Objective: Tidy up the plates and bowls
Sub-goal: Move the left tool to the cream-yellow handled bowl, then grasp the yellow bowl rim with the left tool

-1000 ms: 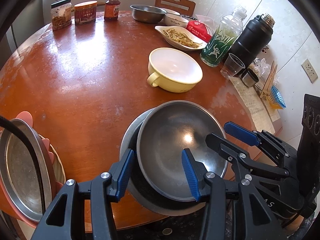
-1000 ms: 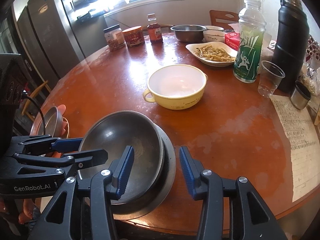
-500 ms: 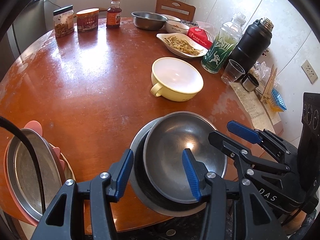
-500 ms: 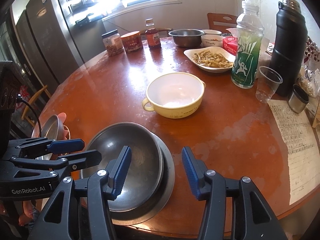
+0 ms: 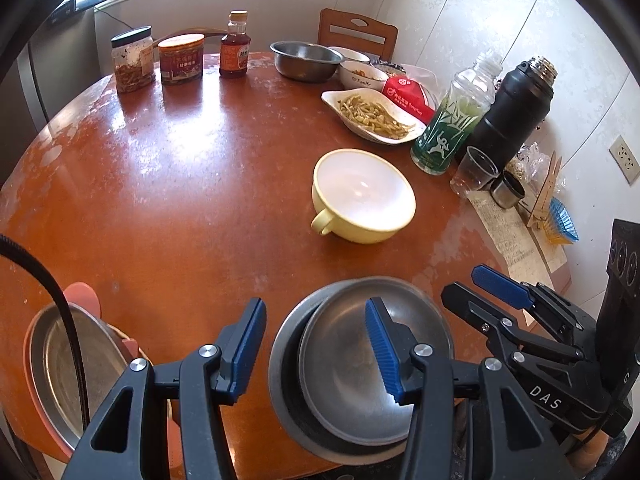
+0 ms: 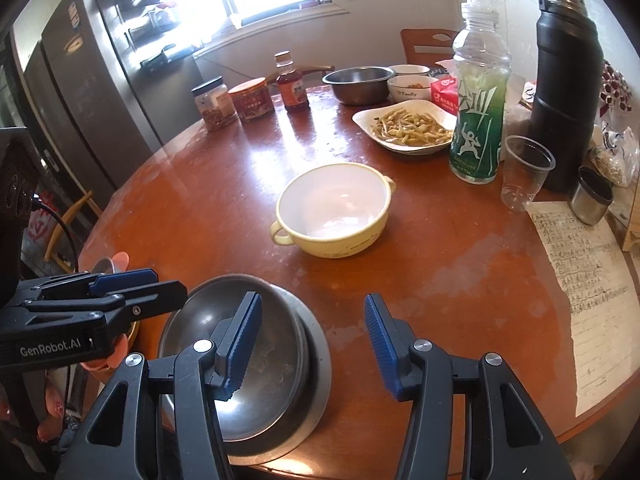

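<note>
Pale yellow bowl (image 5: pixel 362 196), reddish-brown table (image 5: pixel 180 184).

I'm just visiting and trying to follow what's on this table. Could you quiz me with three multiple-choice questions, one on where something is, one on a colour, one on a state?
1. Where does the steel bowl sit?
A. In a wider steel dish at the near table edge
B. Inside the handled bowl
C. Beside the jars

2. What colour is the outside of the handled bowl?
A. Red
B. Pale yellow
C. Black

3. How is the right gripper?
A. Clamped on the flask
C. Open, holding nothing
B. Clamped on the bottle

Answers: 1 A, the bowl is nested in the dish. 2 B, its wall is pale yellow, its inside white. 3 C, its jaws stand apart with only table between them.
</note>
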Motion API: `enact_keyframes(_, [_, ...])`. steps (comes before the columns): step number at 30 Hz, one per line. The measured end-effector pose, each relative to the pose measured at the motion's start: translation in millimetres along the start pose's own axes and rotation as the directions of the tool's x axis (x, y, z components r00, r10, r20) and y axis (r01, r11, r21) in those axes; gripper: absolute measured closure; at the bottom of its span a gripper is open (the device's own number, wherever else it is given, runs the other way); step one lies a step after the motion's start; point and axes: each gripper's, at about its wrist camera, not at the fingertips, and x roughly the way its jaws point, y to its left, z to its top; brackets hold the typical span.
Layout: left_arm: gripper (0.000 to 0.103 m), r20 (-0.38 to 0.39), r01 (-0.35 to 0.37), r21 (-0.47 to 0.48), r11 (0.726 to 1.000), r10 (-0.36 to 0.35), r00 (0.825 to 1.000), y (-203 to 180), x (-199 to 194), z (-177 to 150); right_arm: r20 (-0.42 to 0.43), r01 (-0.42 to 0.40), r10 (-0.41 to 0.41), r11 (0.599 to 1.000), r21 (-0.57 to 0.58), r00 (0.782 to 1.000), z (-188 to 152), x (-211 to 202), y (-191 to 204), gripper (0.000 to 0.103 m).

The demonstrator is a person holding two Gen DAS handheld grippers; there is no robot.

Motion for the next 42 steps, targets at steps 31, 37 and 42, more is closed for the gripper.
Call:
enact_keyframes(31, [0.051,-0.051,-0.074,0.024,0.997,0.075,0.996,-5,79,82,-0.052,-0.003,0.01,0.989,0.147,0.999,44,64,-48,0.032])
enact_keyframes(37, [0.048,-0.097,-0.083,-0.02,0.996,0.08,0.992,8,103,86,-0.075,0.001,0.01,0.99,0.141,0.997,46,81,-52,0.032])
enact_keyframes(42, [0.048,-0.134,-0.07,-0.03,0.997,0.066,0.989,8,118,90,-0.087,-0.029,0.041,0.99,0.136,0.995,47,94,-52,0.033])
